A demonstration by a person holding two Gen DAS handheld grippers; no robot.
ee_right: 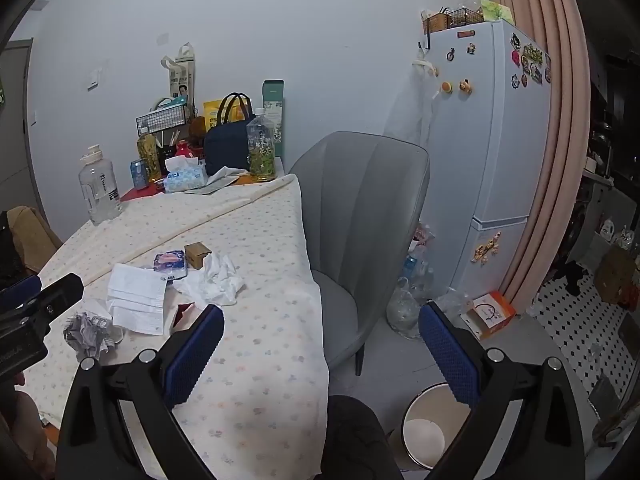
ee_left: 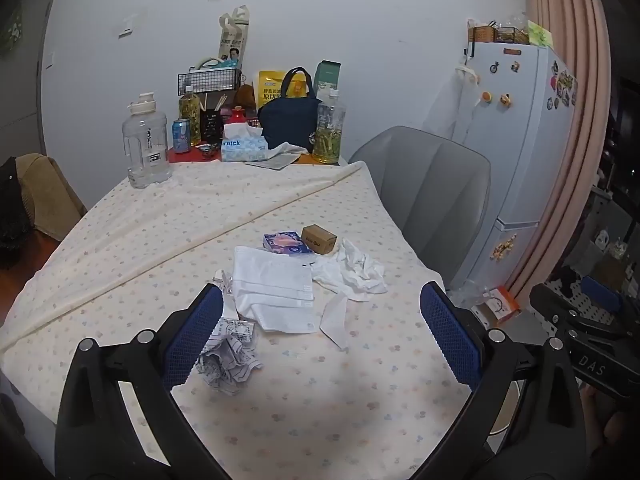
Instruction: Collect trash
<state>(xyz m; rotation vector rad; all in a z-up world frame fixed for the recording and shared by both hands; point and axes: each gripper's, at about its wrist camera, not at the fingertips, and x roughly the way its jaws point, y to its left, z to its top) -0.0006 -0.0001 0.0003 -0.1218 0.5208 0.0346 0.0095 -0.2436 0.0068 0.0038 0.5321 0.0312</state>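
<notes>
step: start of the pickup, nothing lifted yet.
trash: crumpled paper [ee_left: 228, 364], flat white sheets [ee_left: 276, 292], tissue wad [ee_left: 356, 272], small box [ee_left: 319, 239] and a purple packet [ee_left: 286, 243], all on the table [ee_left: 300, 412].
bin [ee_right: 424, 428]: on the floor right of the table, seemingly empty.
left gripper [ee_left: 320, 328]: jaws wide apart, holding nothing, just over the crumpled paper.
right gripper [ee_right: 320, 352]: wide apart, empty, at the table edge.
next: lower the left jaws around the paper, close, carry to bin.
</notes>
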